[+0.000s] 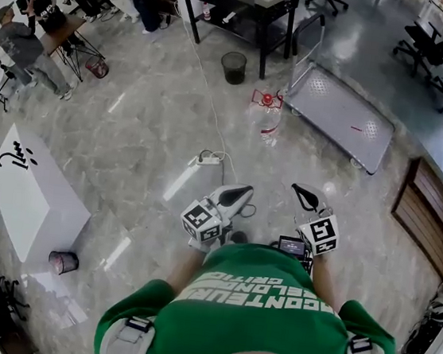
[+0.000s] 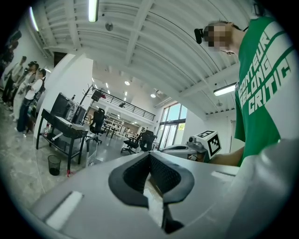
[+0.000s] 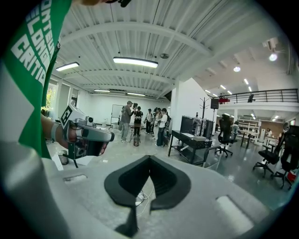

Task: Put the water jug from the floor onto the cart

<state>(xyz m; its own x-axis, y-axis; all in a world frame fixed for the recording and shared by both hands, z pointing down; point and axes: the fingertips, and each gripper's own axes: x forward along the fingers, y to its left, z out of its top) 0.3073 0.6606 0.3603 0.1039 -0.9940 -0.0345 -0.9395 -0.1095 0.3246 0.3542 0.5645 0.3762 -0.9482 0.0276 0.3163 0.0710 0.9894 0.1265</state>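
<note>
Nothing is done yet: the water jug (image 1: 270, 120) stands on the floor beside the cart (image 1: 337, 114), well ahead of me. My left gripper (image 1: 243, 192) and right gripper (image 1: 301, 192) are clenched and empty.

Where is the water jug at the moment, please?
In the head view, the water jug is on the floor above centre, close beside the left end of the cart, with the black waste bin just up-left of it.

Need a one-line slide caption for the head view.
Left gripper and right gripper, both shut and empty, face the water jug on the floor beside the cart.
</note>
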